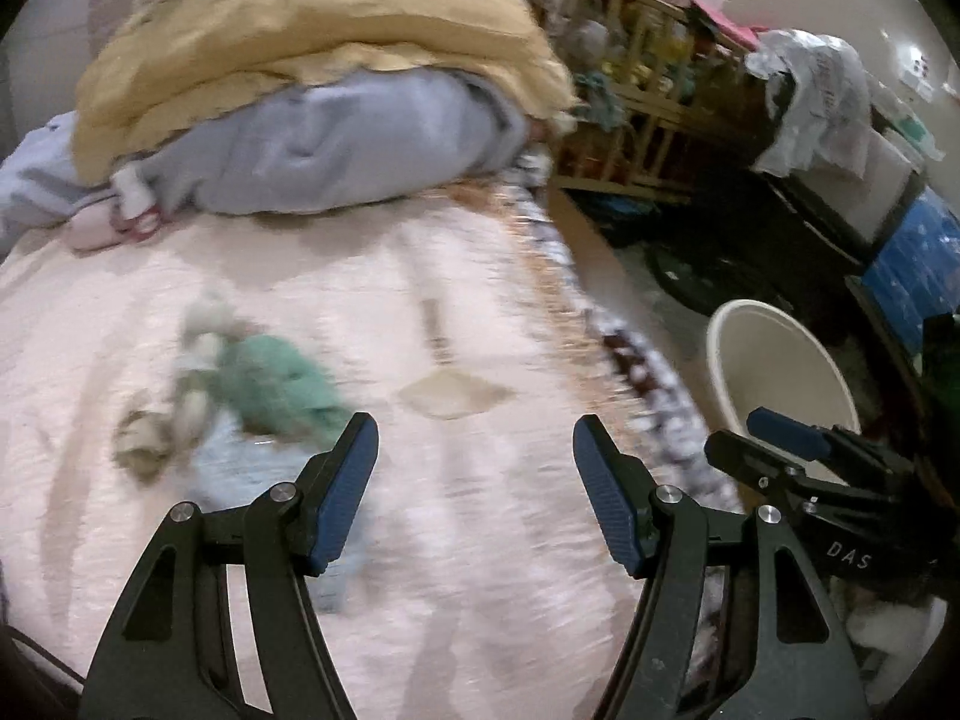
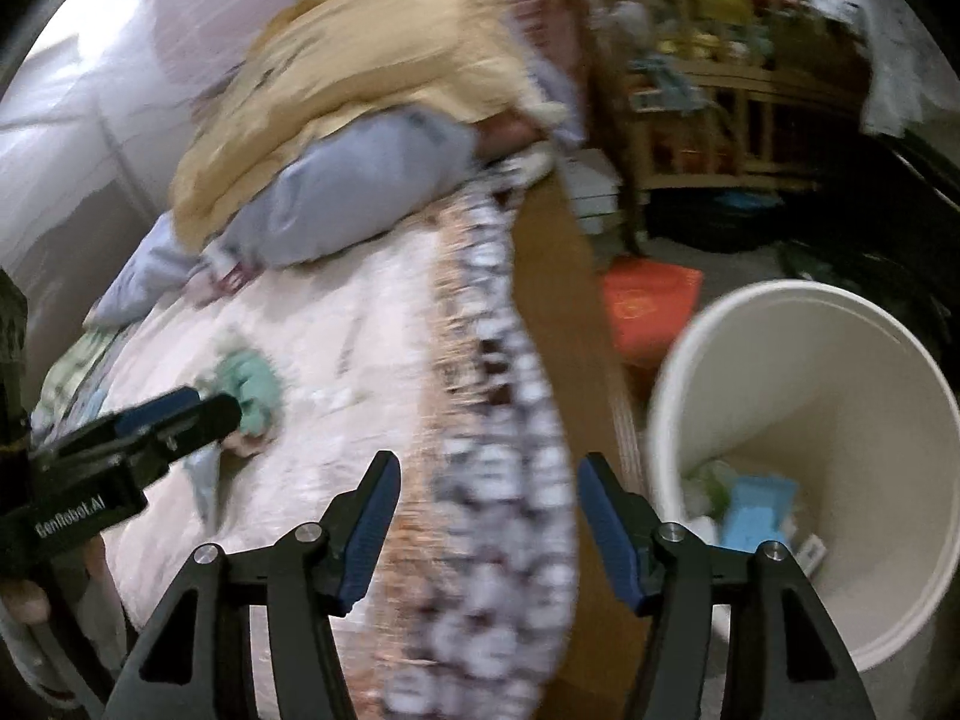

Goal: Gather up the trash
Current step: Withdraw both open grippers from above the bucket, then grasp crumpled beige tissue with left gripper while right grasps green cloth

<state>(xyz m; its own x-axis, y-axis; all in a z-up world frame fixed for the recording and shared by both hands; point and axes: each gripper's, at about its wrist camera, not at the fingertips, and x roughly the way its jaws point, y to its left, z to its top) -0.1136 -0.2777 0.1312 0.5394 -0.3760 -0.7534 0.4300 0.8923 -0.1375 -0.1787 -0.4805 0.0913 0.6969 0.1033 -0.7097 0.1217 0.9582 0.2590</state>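
Blurred trash lies on the pink bedspread [image 1: 480, 276]: a green crumpled piece [image 1: 276, 384], a pale wad [image 1: 141, 441] and a light blue wrapper [image 1: 240, 468]. The green piece also shows in the right wrist view [image 2: 249, 387]. My left gripper [image 1: 474, 492] is open and empty over the bed, just right of the trash. My right gripper [image 2: 489, 525] is open and empty above the bed's patterned edge. A white bin [image 2: 888, 360] stands on the floor right of the bed, holding a blue packet [image 2: 756, 516] and other scraps; it also shows in the left wrist view [image 1: 774, 348].
A yellow blanket [image 1: 312, 42] and grey-blue duvet [image 1: 360, 144] are piled at the bed's head. A wooden crib [image 1: 648, 90] full of clutter stands beyond. An orange box [image 2: 651, 306] lies on the floor. Dark furniture and a blue box [image 1: 912, 264] stand at right.
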